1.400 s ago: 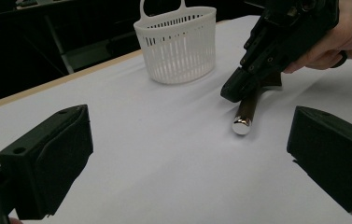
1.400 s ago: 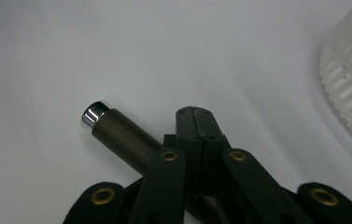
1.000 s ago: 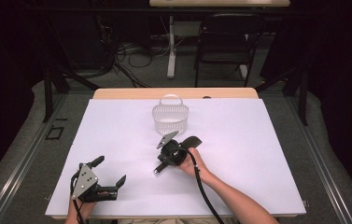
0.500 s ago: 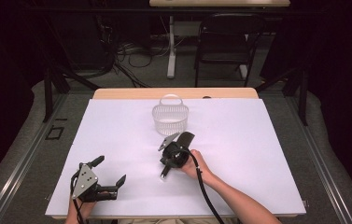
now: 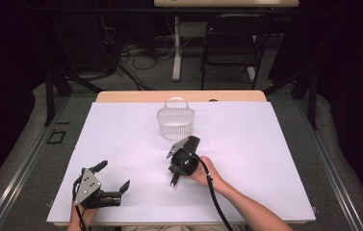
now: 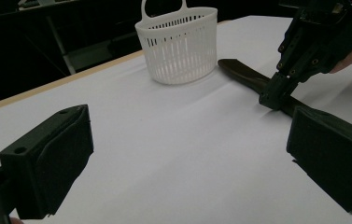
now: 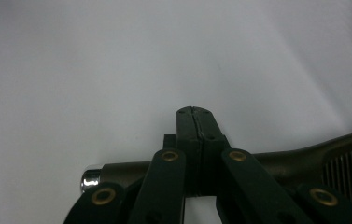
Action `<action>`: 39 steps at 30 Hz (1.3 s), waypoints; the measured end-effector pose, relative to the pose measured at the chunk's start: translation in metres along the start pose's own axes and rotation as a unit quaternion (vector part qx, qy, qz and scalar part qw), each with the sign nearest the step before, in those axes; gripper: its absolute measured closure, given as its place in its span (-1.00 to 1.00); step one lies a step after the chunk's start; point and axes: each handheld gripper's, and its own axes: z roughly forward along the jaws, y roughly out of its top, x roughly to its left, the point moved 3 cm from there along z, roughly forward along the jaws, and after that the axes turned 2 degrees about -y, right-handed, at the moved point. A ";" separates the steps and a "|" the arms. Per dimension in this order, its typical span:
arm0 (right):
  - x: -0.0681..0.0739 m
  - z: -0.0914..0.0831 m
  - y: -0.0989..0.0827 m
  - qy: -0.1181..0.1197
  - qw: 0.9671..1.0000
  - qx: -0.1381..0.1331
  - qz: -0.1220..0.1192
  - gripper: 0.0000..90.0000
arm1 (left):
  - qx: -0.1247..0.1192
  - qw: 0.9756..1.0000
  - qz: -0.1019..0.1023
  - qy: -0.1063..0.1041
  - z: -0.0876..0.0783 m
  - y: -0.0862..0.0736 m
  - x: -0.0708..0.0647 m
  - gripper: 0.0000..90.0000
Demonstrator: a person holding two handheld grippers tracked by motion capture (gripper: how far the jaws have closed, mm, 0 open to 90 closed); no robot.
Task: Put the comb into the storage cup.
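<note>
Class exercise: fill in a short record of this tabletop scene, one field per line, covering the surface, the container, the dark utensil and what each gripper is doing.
surface: white table
container: white slotted basket with a loop handle, upright, toward the table's far edge
utensil: dark slotted utensil lying flat on the table, its head near the basket, apart from it
right gripper: jaws shut, tips down at the utensil's handle; whether it grips the handle cannot be told
left gripper: jaws open, nothing between them, near the table's front-left edge
</note>
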 end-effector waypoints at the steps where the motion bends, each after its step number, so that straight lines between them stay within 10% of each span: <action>1: 0.000 0.000 -0.001 0.001 1.000 0.005 -0.002 1.00 | 0.000 1.000 0.001 0.000 0.000 0.000 0.000 -0.98; 39: 0.003 -0.028 -0.032 0.014 0.997 0.079 -0.018 1.00 | -0.002 1.000 0.001 0.003 -0.001 0.000 0.001 -0.98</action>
